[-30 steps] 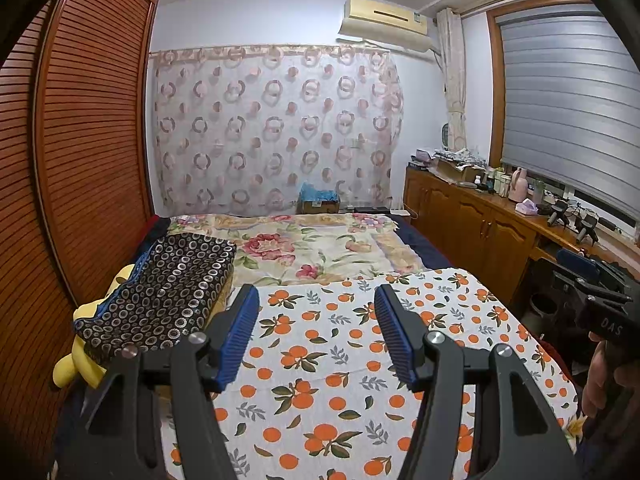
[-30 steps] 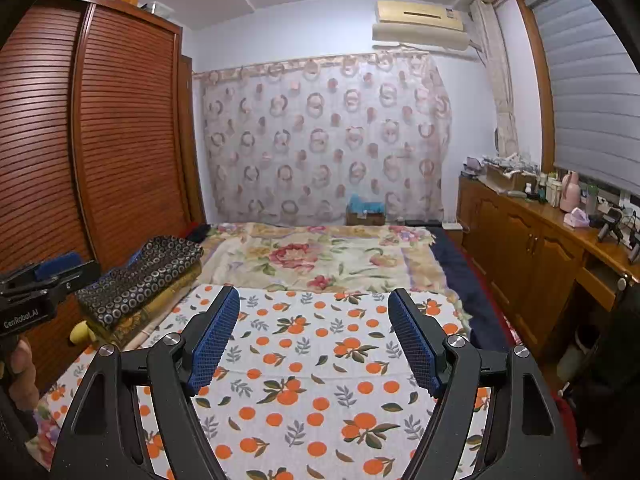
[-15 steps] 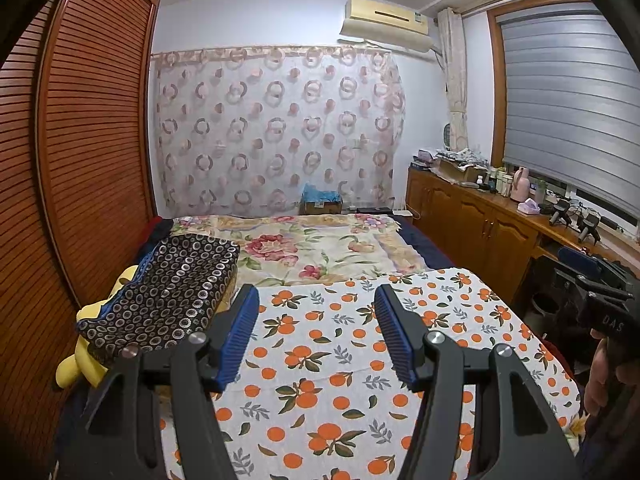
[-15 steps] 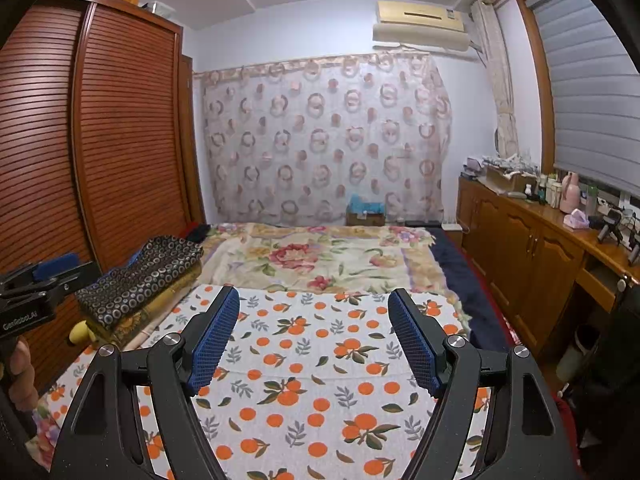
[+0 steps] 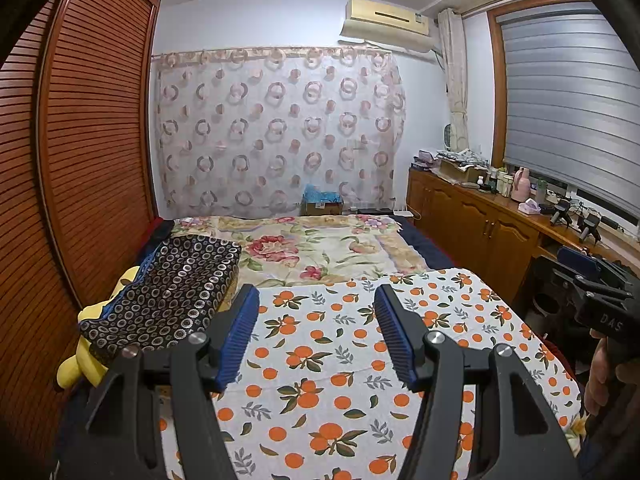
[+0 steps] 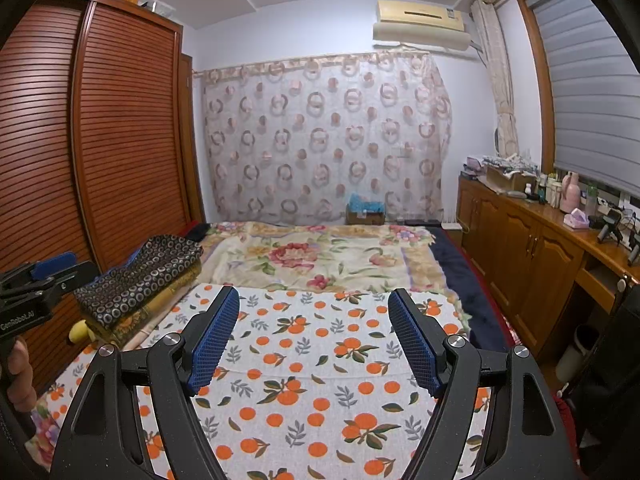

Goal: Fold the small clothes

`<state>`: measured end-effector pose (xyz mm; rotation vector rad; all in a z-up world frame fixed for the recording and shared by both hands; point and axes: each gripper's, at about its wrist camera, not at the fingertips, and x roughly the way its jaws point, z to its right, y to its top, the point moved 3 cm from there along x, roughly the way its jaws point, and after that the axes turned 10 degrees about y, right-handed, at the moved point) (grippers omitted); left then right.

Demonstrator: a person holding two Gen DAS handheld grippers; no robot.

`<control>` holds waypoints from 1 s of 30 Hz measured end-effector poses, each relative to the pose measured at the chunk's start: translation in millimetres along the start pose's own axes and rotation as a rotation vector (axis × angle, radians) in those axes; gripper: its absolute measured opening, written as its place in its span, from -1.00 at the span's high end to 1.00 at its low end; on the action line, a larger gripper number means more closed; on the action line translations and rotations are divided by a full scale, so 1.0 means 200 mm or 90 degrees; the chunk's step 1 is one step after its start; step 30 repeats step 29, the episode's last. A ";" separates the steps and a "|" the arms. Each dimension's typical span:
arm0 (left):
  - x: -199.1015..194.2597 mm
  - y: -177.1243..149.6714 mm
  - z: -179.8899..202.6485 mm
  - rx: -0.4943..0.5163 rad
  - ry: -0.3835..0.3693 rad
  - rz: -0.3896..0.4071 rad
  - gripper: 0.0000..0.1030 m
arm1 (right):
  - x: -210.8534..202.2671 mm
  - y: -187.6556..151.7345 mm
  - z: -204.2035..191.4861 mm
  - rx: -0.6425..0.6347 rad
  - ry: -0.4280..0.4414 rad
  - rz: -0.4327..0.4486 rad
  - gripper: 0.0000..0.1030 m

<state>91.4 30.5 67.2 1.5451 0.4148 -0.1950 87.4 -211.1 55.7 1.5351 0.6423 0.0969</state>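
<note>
Room: You face down a bedroom, with a ring-patterned curtain (image 5: 276, 132) on the far wall, a slatted wardrobe (image 5: 80, 140) along the left and a wooden sideboard (image 5: 480, 224) under the blinds on the right.
Surface: An orange-print sheet (image 5: 340, 340) covers the near half of the bed, and a floral quilt (image 5: 312, 244) covers the far half.
Left gripper (image 5: 314, 332): You hold it above the near sheet, its blue pads spread wide with nothing between them.
Right gripper (image 6: 312, 340): It sits the same way, with the claw apart and empty, level over the sheet and beside the left one.
Task's thing: No small garment shows loose on the sheet in either view. The only cloth that might count is the dark ring-print bundle (image 5: 172, 292) at the left edge of the bed, stacked flat on a yellow soft toy (image 5: 84, 352). Whether it is clothing or bedding, I cannot tell.
Step in hand: This fits two stages. Either a piece is yet to be brought onto the sheet, or the folded piece already lies stacked at the left.
Next move: Judge that first, because the pictures do not settle it. Any fold would want both claws low at the cloth's edges.
In the way: The sheet between the pads is bare. The wardrobe stands close behind the bundle, so reaching left leaves little room. The sideboard's clutter is well apart from the bed.
</note>
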 end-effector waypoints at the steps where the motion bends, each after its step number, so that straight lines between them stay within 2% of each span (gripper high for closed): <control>1: 0.00 0.00 0.00 0.000 0.000 0.000 -0.16 | 0.00 0.00 0.00 0.000 0.000 0.000 -0.53; 30: -0.01 0.00 0.00 0.000 0.001 0.001 -0.16 | 0.00 0.00 0.00 -0.001 0.000 0.000 -0.54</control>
